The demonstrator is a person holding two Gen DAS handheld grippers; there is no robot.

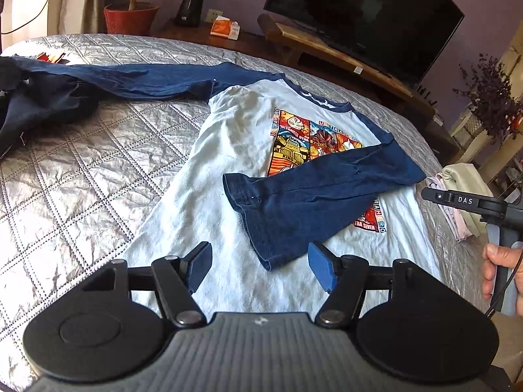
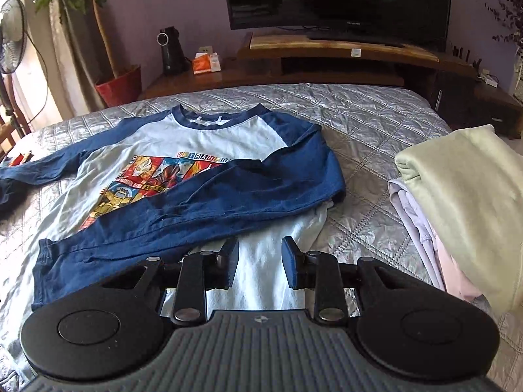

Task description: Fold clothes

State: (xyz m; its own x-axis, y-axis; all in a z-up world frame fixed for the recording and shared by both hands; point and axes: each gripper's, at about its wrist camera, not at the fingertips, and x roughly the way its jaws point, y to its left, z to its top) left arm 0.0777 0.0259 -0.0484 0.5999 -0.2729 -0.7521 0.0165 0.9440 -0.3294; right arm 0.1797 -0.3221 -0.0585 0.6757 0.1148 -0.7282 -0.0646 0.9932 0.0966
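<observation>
White raglan shirt (image 2: 183, 137) with navy sleeves and bright cartoon print, spread face-up on quilted bed. One navy sleeve (image 2: 183, 209) folded across chest; other sleeve (image 1: 137, 78) stretched out sideways, flat.

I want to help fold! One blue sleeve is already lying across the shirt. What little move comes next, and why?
Probably the left gripper, open and empty, should reach for the other sleeve. It lies stretched out flat on the bed, while the folded sleeve already crosses the shirt. Bringing it in would match both sides.
</observation>
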